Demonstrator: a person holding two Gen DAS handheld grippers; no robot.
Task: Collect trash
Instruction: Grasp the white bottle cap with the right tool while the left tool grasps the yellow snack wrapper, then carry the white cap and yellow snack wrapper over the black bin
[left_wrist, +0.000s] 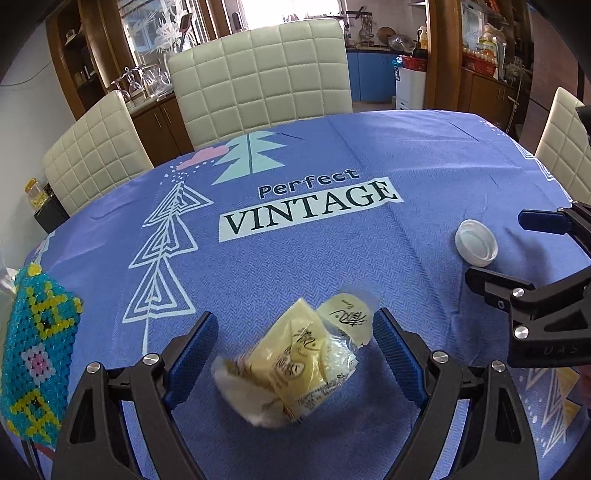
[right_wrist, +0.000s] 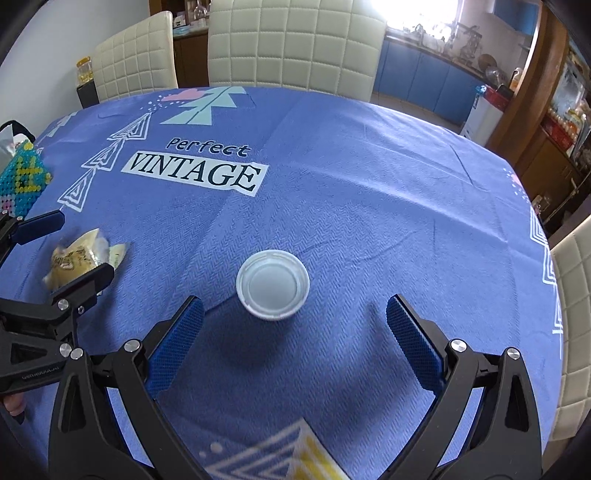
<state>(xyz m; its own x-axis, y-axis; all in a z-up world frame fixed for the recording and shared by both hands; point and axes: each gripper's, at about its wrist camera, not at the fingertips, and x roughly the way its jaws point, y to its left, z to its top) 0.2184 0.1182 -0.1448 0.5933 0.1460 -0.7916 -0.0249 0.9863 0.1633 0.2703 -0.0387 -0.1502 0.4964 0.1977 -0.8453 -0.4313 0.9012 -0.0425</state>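
the left gripper (left_wrist: 295, 325) hangs over a blue tablecloth (left_wrist: 332, 240) with its jaws spread wide, blue pads facing inward. a crumpled yellow wrapper (left_wrist: 295, 365) with dark printed characters lies on the cloth between the two fingers, apart from both pads. at the right edge the right gripper (left_wrist: 495, 247) reaches in, its jaws parted on either side of a white bottle cap (left_wrist: 475, 242) that rests open side up on the cloth. the cloth carries the words "perfect vintage" and white outlined trees. a beaded teal and yellow pouch (left_wrist: 35, 350) sits at the left edge. cream quilted chairs (left_wrist: 258, 74) stand behind the table.
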